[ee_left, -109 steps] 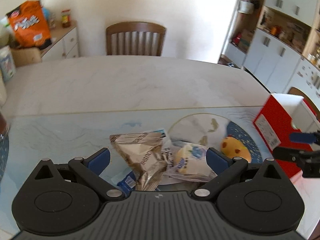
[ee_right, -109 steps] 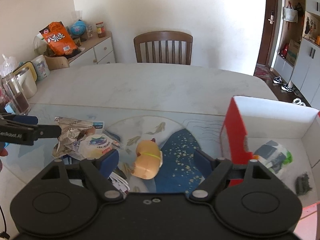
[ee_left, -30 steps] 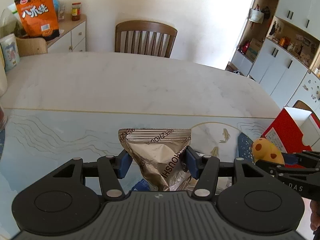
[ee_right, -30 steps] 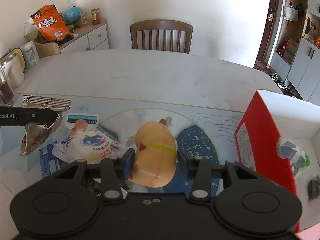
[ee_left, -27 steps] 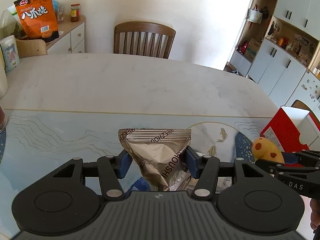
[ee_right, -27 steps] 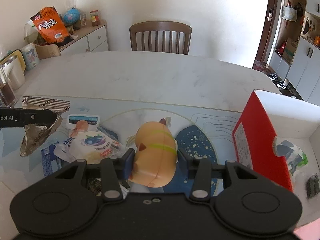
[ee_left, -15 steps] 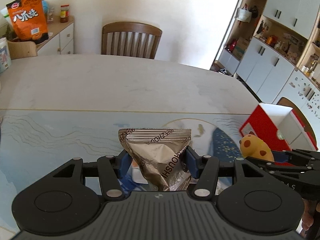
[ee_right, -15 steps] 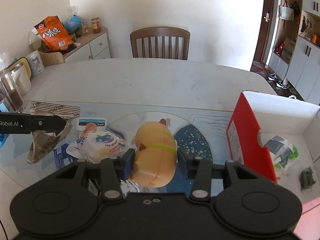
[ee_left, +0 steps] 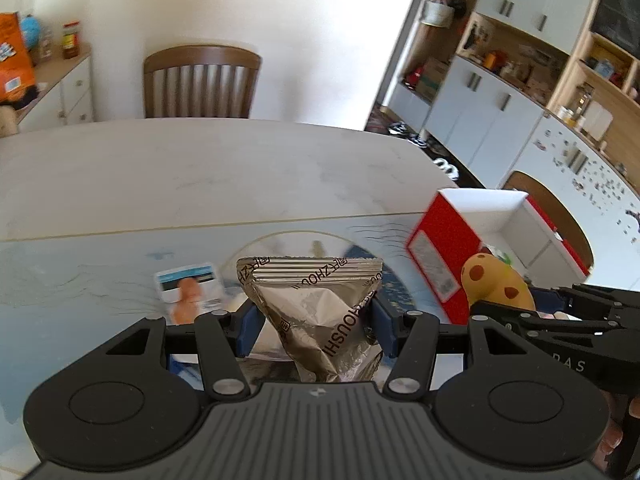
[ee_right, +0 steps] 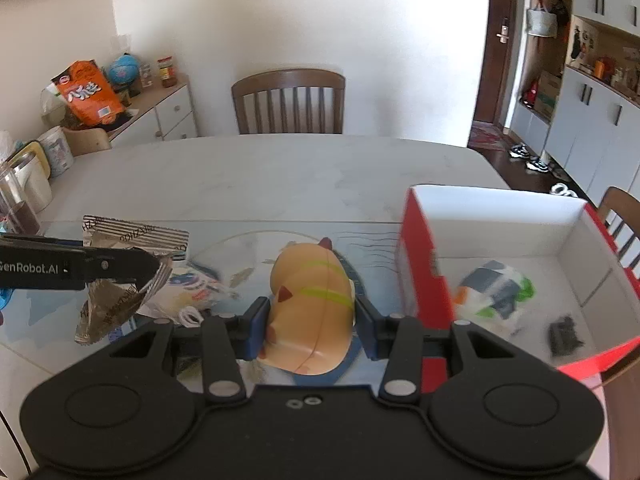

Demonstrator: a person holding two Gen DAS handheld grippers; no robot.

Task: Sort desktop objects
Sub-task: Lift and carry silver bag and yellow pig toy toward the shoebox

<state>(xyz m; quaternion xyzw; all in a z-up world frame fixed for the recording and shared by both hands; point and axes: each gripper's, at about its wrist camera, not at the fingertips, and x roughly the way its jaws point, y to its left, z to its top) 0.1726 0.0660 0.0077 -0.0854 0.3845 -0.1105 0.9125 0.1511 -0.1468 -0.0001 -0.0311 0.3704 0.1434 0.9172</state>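
Observation:
My left gripper (ee_left: 316,326) is shut on a crinkled silver foil snack bag (ee_left: 316,312), held off the table; from the right wrist view the same silver bag (ee_right: 116,296) hangs from the left gripper (ee_right: 152,266). My right gripper (ee_right: 310,326) is shut on a yellow plush toy (ee_right: 310,312) with red spots and green stripes; the toy (ee_left: 494,284) also shows at the lower right of the left wrist view. A red box with a white inside (ee_right: 424,280) stands open at the right and holds a white-green packet (ee_right: 494,290) and a small dark item (ee_right: 564,334).
More packets (ee_right: 196,284) lie on the glass-covered mat (ee_left: 80,264) below the left gripper, one a white-blue labelled pack (ee_left: 188,292). A wooden chair (ee_right: 288,100) stands at the far table edge. Jars and a canister (ee_right: 24,192) sit at the left; cabinets line the right.
Both grippers have risen and shifted to the right with the silver bag and the plush toy still gripped. The red box now sits nearer in both views.

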